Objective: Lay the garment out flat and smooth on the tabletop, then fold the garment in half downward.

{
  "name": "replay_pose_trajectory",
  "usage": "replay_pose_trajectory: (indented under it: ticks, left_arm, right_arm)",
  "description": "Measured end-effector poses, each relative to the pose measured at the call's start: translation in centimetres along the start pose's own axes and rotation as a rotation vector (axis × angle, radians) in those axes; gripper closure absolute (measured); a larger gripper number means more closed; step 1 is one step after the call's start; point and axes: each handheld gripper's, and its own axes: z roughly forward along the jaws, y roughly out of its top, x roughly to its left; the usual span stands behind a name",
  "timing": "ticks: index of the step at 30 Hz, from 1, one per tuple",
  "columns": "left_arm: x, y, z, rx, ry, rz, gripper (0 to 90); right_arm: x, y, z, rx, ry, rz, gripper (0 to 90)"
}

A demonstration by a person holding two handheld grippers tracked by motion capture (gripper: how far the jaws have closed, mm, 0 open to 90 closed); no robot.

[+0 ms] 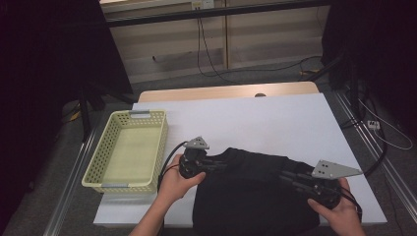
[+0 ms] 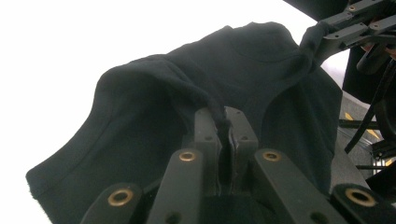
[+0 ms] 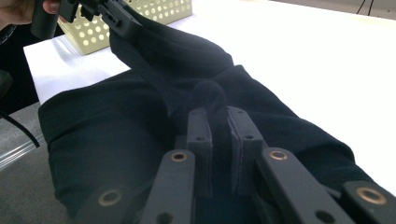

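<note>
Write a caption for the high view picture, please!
Two hand-held grippers, left and right, pinch a black cloth garment beside a pale yellow plastic basket.

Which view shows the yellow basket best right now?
The high view: the whole basket sits at the table's left edge, beside the left gripper. The right gripper view catches one perforated corner behind the black garment.

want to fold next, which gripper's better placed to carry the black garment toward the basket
Left, probably. The left gripper, shut on the black garment, is closest to the basket; the right gripper grips the far side.
</note>
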Motion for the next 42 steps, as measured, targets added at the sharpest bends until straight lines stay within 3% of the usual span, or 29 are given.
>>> replay_pose_trajectory:
  ticks: [13,31,32,34,37,39,42]
  left_arm:
    - [-0.9,0.1,-0.7,-0.019,0.005,0.014,85.5]
    - [-0.8,-0.1,-1.0,-0.009,0.009,0.014,85.6]
    - [-0.9,-0.2,-0.9,-0.015,0.026,0.012,85.5]
    - [-1.0,-0.2,-1.0,-0.014,0.012,0.014,85.5]
    - [-1.5,-0.2,-1.5,-0.015,0.008,0.024,85.5]
    - [-2.2,-0.4,-2.2,-0.023,-0.017,0.031,85.5]
    - [-4.2,-1.3,-3.5,-0.006,-0.062,0.063,85.3]
  right_arm:
    - [0.4,0.3,-0.3,-0.004,0.002,-0.013,81.4]
    - [0.5,0.2,-0.2,0.003,0.008,-0.018,81.4]
    - [0.5,0.2,-0.2,0.002,0.008,-0.019,81.3]
    - [0.5,0.3,-0.2,0.003,0.009,-0.023,81.4]
    - [0.9,0.5,-0.7,-0.004,0.012,-0.034,81.4]
    - [1.3,0.7,-1.3,-0.016,0.032,-0.036,81.4]
    - [2.5,0.7,-2.9,-0.028,0.087,-0.041,81.6]
